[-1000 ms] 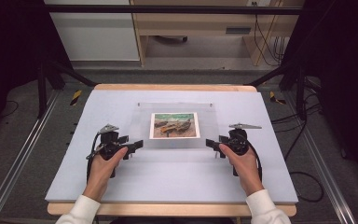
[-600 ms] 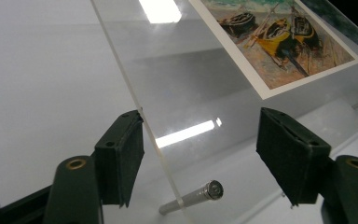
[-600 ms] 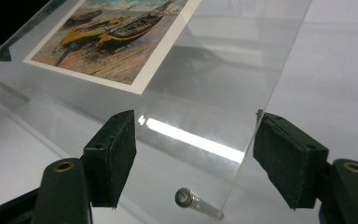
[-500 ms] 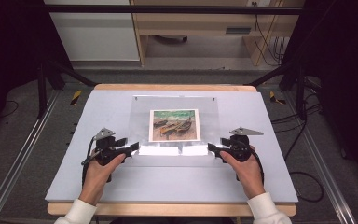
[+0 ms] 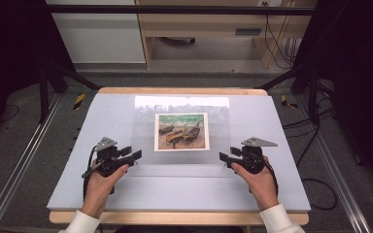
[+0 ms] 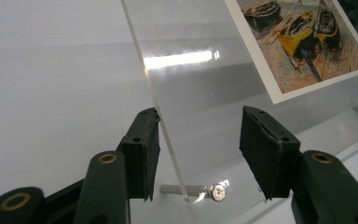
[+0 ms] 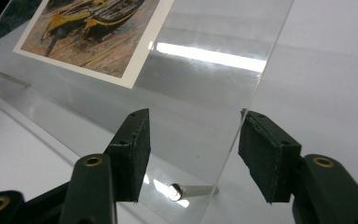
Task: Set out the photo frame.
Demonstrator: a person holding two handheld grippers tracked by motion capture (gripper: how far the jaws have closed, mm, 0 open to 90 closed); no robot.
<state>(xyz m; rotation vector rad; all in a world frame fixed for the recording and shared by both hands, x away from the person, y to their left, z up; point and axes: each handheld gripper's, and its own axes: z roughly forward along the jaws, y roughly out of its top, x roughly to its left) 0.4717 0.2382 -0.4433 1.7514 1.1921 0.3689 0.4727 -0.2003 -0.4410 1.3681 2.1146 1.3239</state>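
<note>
Clear plastic sheet (image 5: 182,131), with a boat picture (image 5: 181,131) under it, lies mid-table; since a second ago the left gripper (image 5: 135,156) and right gripper (image 5: 224,158) have moved in to straddle its near side edges. Both sets of jaws have just been closing, the sheet's edge between them, but gaps remain at the pads, so I judge neither grip made and lifting premature. Pale grey tabletop (image 5: 184,194) on a wooden board; dark floor, cables and a bench behind.
</note>
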